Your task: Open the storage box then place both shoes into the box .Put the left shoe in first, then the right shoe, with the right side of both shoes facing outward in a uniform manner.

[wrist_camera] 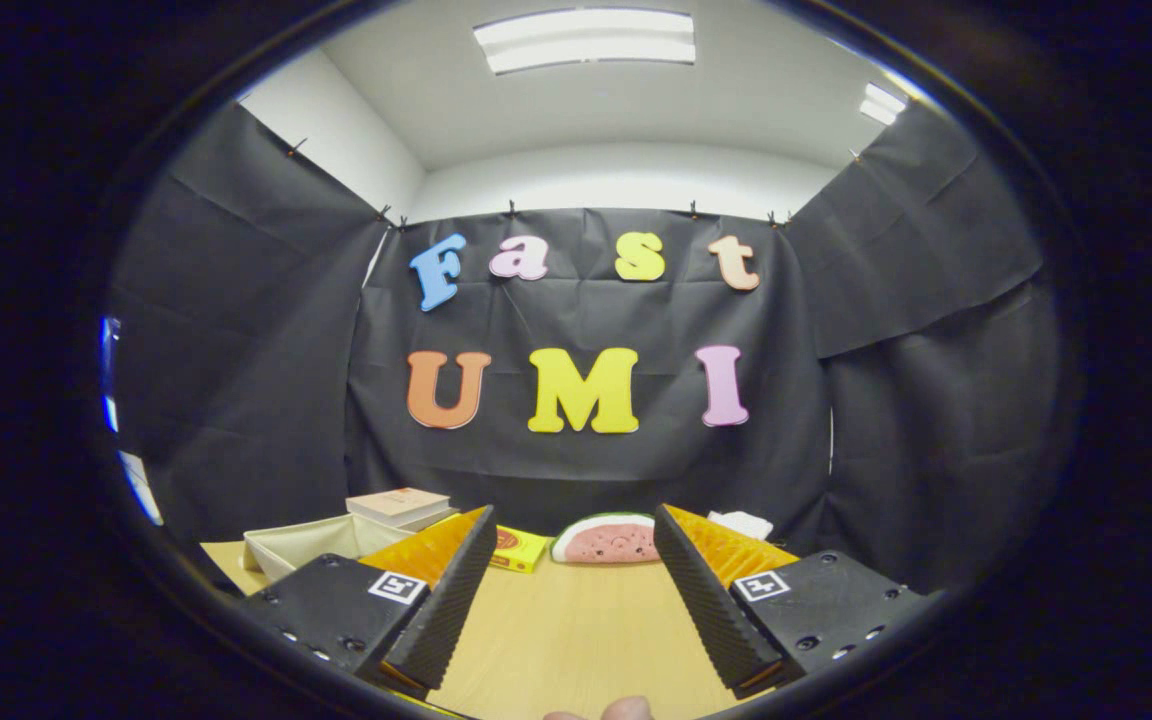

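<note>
Two fingers of the gripper [572, 590] stand wide apart, holding nothing, above bare table [576, 630]; no shoe or storage box visible, so the step stays unsettled.

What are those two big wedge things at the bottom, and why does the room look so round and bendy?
Those wedges are the two fingers of a gripper, a grabbing tool that a person carries in one hand. A camera rides on the tool and looks forward along the fingers, and its very wide lens is what bends the room. The fingers stand wide apart with nothing between them, so nothing is held. Beneath them is a wooden table. At its far edge, beyond the fingers, lie a watermelon-slice toy, a small yellow box, a pale open tray with a book behind it, and something white I cannot make out. Black cloth walls the booth, with ceiling lights above. A fingertip peeks in at the near edge.
</note>
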